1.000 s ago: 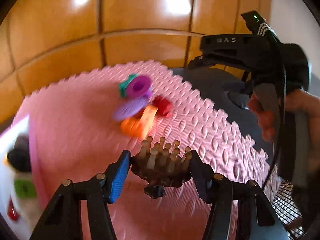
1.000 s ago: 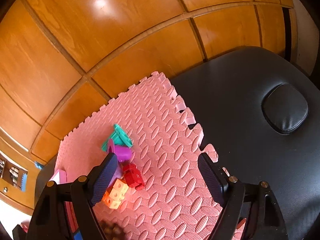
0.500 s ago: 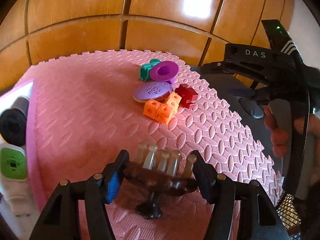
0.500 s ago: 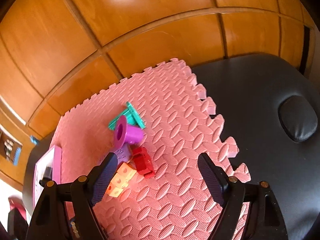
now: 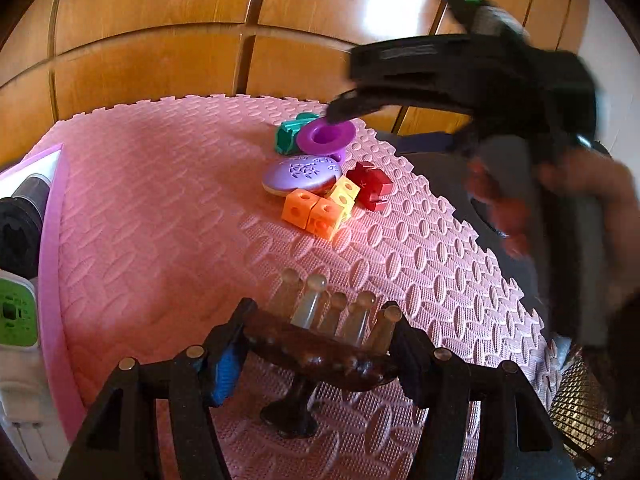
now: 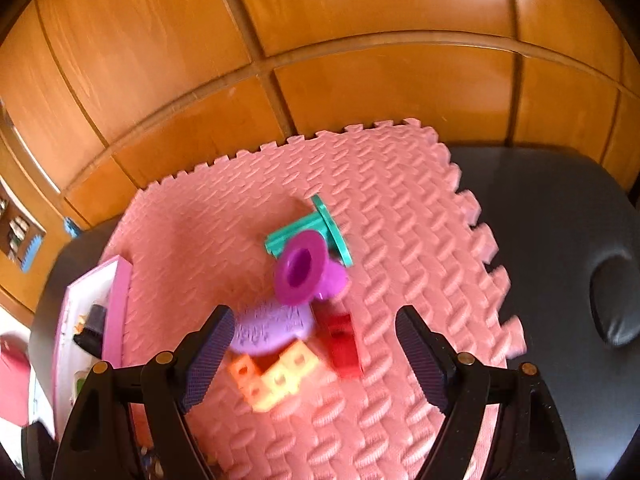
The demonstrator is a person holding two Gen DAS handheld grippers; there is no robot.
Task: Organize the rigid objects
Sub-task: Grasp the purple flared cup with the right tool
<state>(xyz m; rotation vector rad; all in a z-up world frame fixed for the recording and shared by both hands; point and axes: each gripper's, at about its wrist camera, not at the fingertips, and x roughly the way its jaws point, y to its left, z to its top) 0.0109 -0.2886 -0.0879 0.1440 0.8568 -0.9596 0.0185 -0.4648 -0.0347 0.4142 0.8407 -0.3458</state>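
My left gripper (image 5: 320, 332) is shut on a dark wooden massager (image 5: 316, 356) with pale pegs. Its pads press the disc's rim, and its knob rests on the pink foam mat (image 5: 160, 220). Farther off lies a toy pile: orange and yellow cubes (image 5: 316, 212), a red block (image 5: 370, 186), a lilac oval (image 5: 300, 174), a purple spool (image 5: 326, 134) and a teal piece (image 5: 288, 138). My right gripper (image 6: 314, 312) hangs open just above that pile, with the lilac oval (image 6: 272, 330) and red block (image 6: 340, 344) between its fingers, untouched.
A pink-rimmed tray (image 5: 52, 240) at the mat's left edge holds a black cylinder (image 5: 20, 220) and a white-green device (image 5: 16, 312). A black padded surface (image 6: 560, 240) borders the mat on the right. A mesh basket (image 5: 580, 400) sits low right. Wooden panels stand behind.
My left gripper lowered the massager until its knob met the mat. My right gripper rolled and swung left, from beside the toy pile to directly over it.
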